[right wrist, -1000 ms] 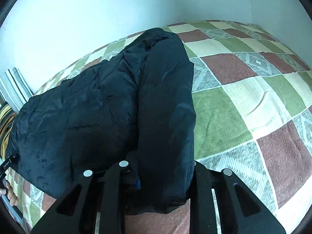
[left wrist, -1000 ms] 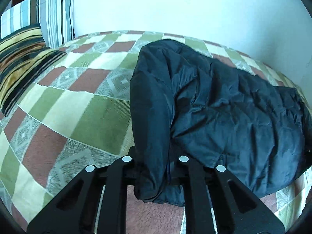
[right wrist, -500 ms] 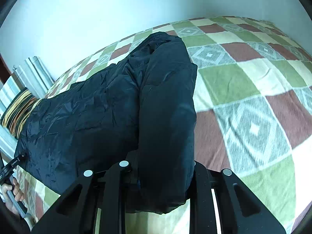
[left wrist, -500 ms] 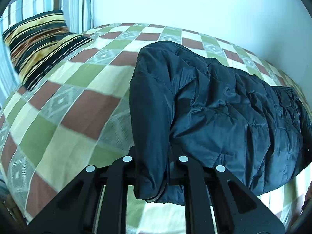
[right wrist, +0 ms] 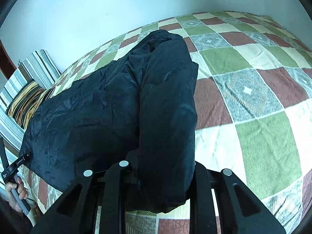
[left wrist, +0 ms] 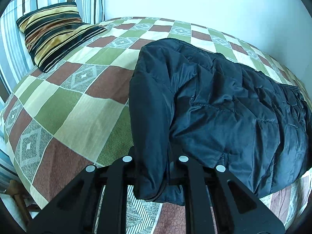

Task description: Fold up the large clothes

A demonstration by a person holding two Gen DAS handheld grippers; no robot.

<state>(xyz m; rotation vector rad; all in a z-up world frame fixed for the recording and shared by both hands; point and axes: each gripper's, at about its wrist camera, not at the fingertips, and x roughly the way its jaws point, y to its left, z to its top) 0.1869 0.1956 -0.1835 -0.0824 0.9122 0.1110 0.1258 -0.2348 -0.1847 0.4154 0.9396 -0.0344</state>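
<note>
A dark navy padded jacket (left wrist: 224, 113) hangs stretched between my two grippers, lifted above a checked bedspread (left wrist: 78, 105). My left gripper (left wrist: 154, 167) is shut on the jacket's near left edge, and a folded sleeve runs up from the jaws. My right gripper (right wrist: 161, 173) is shut on the jacket (right wrist: 109, 113) at its near right edge, again on a folded sleeve. The fingertips of both are hidden in the fabric. The left gripper's handle and the hand on it (right wrist: 15, 177) show at the lower left of the right wrist view.
The bed is covered in green, brown and cream squares (right wrist: 253, 101). A striped gold-and-black pillow (left wrist: 52, 35) lies at the head, against a blue-striped cushion (left wrist: 13, 44). A pale wall (left wrist: 195, 0) runs behind the bed. The bed's near edge (left wrist: 23, 185) drops off at lower left.
Both grippers have risen and drawn back with the jacket, so more of the bedspread shows around and under it. The grip on both edges is unchanged.
</note>
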